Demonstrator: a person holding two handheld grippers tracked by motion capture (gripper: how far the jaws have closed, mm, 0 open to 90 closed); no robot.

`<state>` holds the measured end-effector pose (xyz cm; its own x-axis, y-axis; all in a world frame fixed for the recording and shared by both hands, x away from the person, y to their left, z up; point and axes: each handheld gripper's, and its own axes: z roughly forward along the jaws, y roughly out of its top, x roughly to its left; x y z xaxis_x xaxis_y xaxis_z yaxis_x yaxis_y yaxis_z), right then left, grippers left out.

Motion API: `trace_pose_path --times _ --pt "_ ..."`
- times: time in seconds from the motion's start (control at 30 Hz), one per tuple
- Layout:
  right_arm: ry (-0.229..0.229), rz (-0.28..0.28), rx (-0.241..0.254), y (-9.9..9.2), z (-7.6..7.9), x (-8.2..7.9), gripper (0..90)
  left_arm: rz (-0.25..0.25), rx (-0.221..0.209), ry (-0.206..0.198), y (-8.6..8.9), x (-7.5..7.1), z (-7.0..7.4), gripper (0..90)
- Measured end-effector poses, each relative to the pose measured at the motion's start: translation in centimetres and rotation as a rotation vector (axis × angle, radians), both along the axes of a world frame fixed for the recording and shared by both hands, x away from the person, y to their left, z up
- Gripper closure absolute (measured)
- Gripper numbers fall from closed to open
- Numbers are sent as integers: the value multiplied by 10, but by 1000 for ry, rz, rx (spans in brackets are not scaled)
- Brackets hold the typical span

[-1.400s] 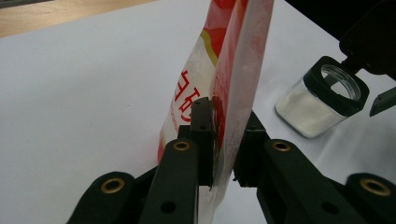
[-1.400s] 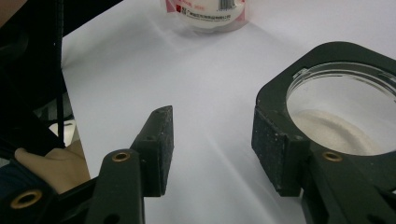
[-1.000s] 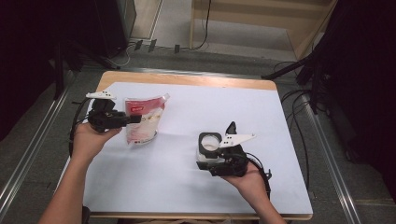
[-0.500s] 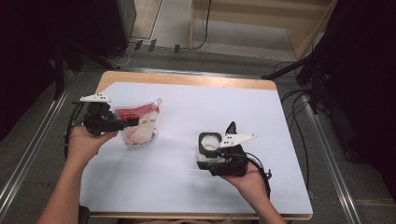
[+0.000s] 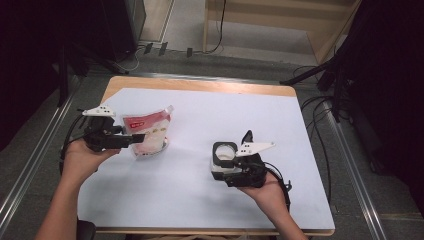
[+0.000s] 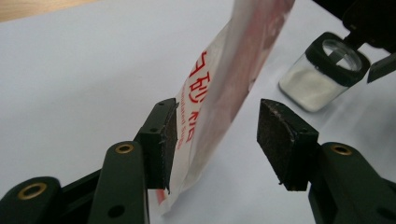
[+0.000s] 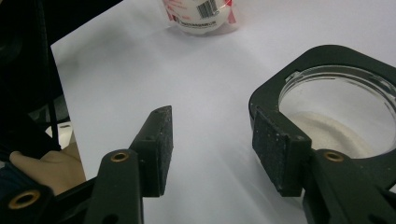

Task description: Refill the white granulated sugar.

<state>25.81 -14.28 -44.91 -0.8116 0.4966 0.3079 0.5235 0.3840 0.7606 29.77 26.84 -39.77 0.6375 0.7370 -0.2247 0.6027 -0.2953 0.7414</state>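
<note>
On the white surface (image 5: 200, 200), laid out for you:

Pouch: your red-and-white pouch (image 5: 147, 132) stands near the surface's left edge, leaning a little, its fuller bottom resting on the sheet. That bottom looks to carry the weight, which is likely why it stays up without a squeeze.

Left claw (image 6: 217, 140): you have just been opening it. The pouch's flat side edge is between the jaws; one pad (image 6: 169, 140) lies against the printed film, the other stands clear with a gap showing, so nothing is pinched. You appear to be letting the pouch go where it can stand by itself.

Jar: the clear jar (image 5: 224, 159) with a black square collar sits right of centre, well apart from the pouch, mouth open upward, white powder in the bottom.

Right claw (image 7: 212, 154): half open, resting low beside the jar. One pad (image 7: 275, 149) is at the black collar; whether it actually presses I cannot tell. The other pad stands over bare surface, so the jar is not gripped. You seem to be steadying it in place.

Reading: pouch and jar belong together, probably for filling the jar.
</note>
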Motion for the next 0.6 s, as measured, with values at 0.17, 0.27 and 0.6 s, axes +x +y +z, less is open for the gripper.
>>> trace_pose_path --times 0.17,0.27,0.6 --pt "-2 -1 0 0 1 2 486 -8 7 1 7 -5 0 462" --pt "-1 3 -2 1 0 3 486 6 -13 7 12 -6 1 460" --pt "0 14 -6 4 0 4 486 29 3 41 24 -8 -1 445"
